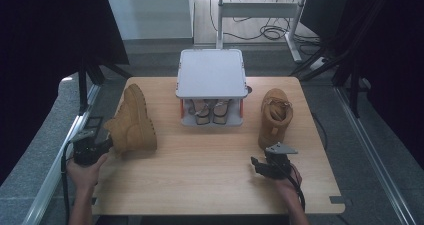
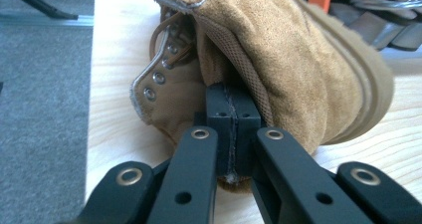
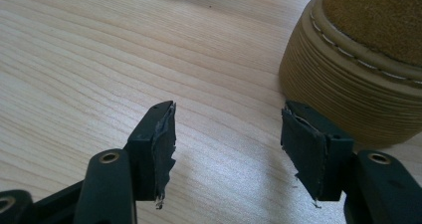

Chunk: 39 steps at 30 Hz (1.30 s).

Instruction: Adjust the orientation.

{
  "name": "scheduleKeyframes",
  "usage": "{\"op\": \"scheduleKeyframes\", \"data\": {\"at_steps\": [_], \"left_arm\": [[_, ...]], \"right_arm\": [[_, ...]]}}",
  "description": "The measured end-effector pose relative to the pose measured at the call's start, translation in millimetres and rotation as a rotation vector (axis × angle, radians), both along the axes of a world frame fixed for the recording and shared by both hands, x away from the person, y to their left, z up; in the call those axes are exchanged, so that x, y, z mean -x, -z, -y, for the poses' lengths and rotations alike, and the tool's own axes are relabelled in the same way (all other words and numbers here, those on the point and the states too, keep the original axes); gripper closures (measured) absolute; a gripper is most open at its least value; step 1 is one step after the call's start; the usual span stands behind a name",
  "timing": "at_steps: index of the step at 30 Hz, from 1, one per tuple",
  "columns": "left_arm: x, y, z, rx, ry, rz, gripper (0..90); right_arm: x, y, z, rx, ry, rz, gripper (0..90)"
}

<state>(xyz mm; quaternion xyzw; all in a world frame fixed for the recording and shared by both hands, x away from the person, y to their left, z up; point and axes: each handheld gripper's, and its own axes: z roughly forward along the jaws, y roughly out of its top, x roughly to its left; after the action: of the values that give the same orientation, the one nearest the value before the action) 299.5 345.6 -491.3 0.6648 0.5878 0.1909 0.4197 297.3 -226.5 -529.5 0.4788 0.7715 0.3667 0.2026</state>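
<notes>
Two tan boots sit on my wooden table [image 1: 210, 175], either side of a grey shoe rack [image 1: 211, 75]. My left gripper [image 2: 233, 134] has its jaws pinched tight on the collar of the left boot [image 1: 132, 122], which tips on its side near the table's left edge. My right gripper [image 3: 229, 139] stands wide, nothing between its jaws, just beside the toe of the upright right boot [image 1: 275, 116].

Left boot [image 1: 133, 121]: tan suede, paler tan ribbed sole, silver eyelets, brown lace. Right boot [image 1: 275, 116]: same tan suede, with white stitching along the welt above a ribbed tan sole. Worktop [image 1: 210, 170]: pale wood grain with fine streaks. Shoe rack [image 1: 211, 73]: light grey top, orange posts. Both grippers' fingers [image 3: 158, 149]: black, with brass-coloured rivets.
</notes>
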Motion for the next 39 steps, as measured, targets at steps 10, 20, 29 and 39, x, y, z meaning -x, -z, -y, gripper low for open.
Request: {"op": "scheduleKeyframes", "data": {"at_steps": [10,20,29,39], "left_arm": [[-9.8,-7.6,13.8,-0.003,0.037,0.011,89.5],[-29.8,-26.5,43.4,-0.033,0.113,0.029,89.3],[-64.8,-48.3,91.4,-0.089,0.237,0.040,89.5],[-80.0,-60.2,131.7,-0.183,0.265,0.047,88.4]], "right_arm": [[0.1,-0.5,0.5,-0.001,0.005,0.004,38.5],[0.9,-2.7,2.1,-0.016,0.015,0.022,38.8],[0.9,-4.7,7.7,-0.022,0.033,0.034,38.9],[0.4,-4.5,11.2,-0.024,0.037,0.035,38.9]]}}
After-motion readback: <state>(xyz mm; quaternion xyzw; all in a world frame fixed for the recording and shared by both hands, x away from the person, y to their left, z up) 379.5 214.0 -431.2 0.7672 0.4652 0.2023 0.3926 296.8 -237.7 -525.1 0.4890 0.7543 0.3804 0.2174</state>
